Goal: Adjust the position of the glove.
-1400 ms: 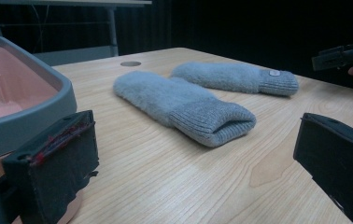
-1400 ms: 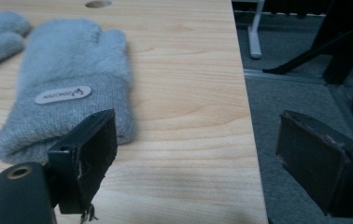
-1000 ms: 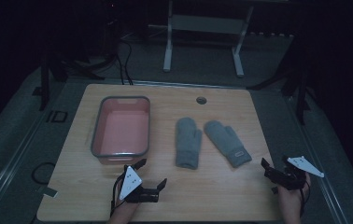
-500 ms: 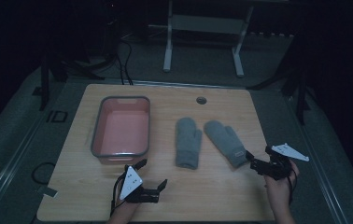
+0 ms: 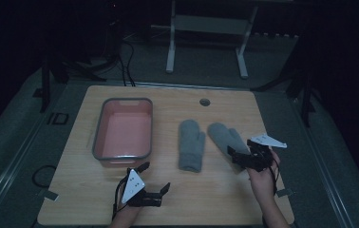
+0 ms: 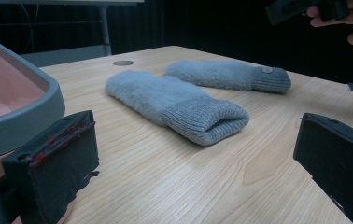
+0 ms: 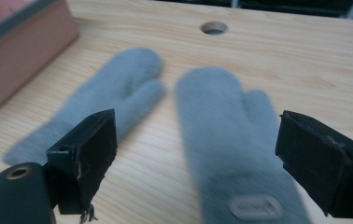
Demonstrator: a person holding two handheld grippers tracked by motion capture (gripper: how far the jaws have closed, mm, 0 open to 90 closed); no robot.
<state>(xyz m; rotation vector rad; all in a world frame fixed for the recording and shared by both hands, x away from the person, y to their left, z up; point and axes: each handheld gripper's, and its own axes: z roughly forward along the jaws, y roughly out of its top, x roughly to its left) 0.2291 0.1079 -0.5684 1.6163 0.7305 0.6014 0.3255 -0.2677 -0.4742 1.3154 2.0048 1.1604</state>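
While both grey mittens lie flat on the counter [image 5: 215, 190], the work looks to be barely begun: neither has been lifted, and the pink tub [image 5: 123, 130] stands empty. The right mitten [image 5: 227, 138] lies farthest from the tub, just beyond the left mitten [image 5: 190, 145], the two close but apart in the high view. The right gripper [image 5: 238, 156] hovers at the cuff end of the right mitten, jaws spread wide to either side of it and not yet closed on the wool; a grasp there seems the step in hand. The left gripper [image 5: 155, 179] rests near the tub's front corner, jaws also apart and holding nothing. Left to do, by my judgement: take up each mitten and, likely, put it in the tub.

Motion blurs the right gripper view, so the small tag on the cuff cannot be read. Whether the right gripper touches the mitten is hard to tell. Dim light swallows the room beyond the counter.
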